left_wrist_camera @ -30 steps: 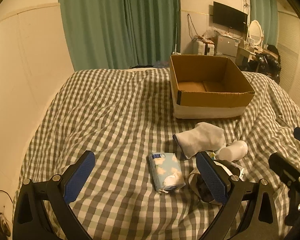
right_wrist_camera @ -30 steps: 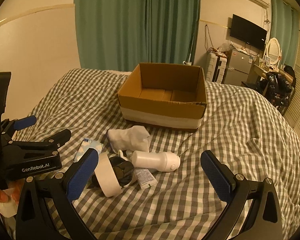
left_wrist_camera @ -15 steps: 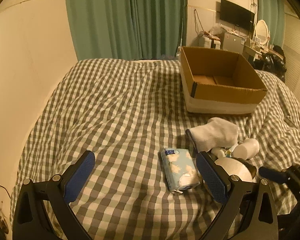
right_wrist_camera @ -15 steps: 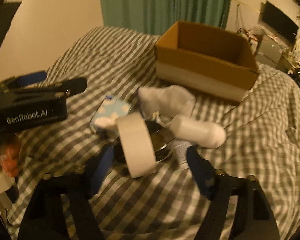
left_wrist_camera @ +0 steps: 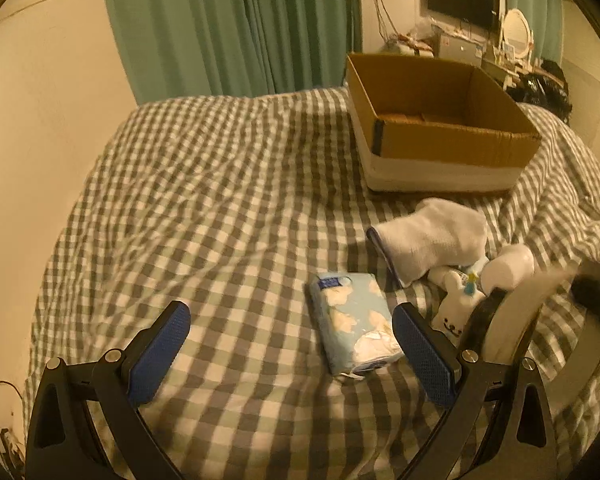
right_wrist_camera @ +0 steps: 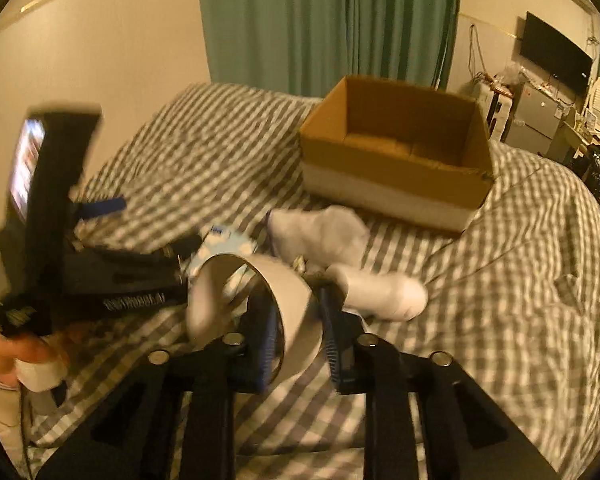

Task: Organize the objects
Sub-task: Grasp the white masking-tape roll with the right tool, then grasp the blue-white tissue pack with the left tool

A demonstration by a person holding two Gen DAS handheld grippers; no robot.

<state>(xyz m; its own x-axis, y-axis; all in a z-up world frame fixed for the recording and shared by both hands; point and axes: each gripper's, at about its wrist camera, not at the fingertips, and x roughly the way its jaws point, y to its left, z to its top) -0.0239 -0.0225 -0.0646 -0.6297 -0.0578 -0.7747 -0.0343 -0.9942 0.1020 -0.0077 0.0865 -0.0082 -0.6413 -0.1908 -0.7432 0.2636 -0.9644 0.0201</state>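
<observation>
While the scene is blurred in the right wrist view, the main relations can be read.

Right gripper [right_wrist_camera: 300, 328]: its blue-padded jaws are seen clamped on the wall of the tape roll [right_wrist_camera: 260, 300], one pad inside the ring and one outside.

Tape roll: a wide white ring with a shiny inner face, held upright at a tilt above the bedspread [right_wrist_camera: 500, 280]; in the left wrist view it is seen as a blurred pale band [left_wrist_camera: 516, 320] at the right edge.

Left gripper [left_wrist_camera: 292, 348]: its jaws are held wide apart and nothing is gripped; they are lowered close over the bedspread [left_wrist_camera: 220, 200].

Tissue pack [left_wrist_camera: 354, 326]: a light blue packet with cloud print, laid flat on the bedspread just inside the left gripper's right finger.

Sock [left_wrist_camera: 432, 242]: a white, folded sock, laid between the tissue pack and the cardboard box [left_wrist_camera: 440, 148].

Cardboard box: an open box with a white lower band, set on the bed beyond the small items; only bare cardboard is seen inside it.

White bottle [right_wrist_camera: 380, 292]: laid on its side just beside the sock, close to the tape roll.

Rabbit toy [left_wrist_camera: 456, 312]: a small white figure with a drawn face, laid partly under the sock's edge.

Curtain [left_wrist_camera: 240, 28]: green, hung behind the bed.
</observation>
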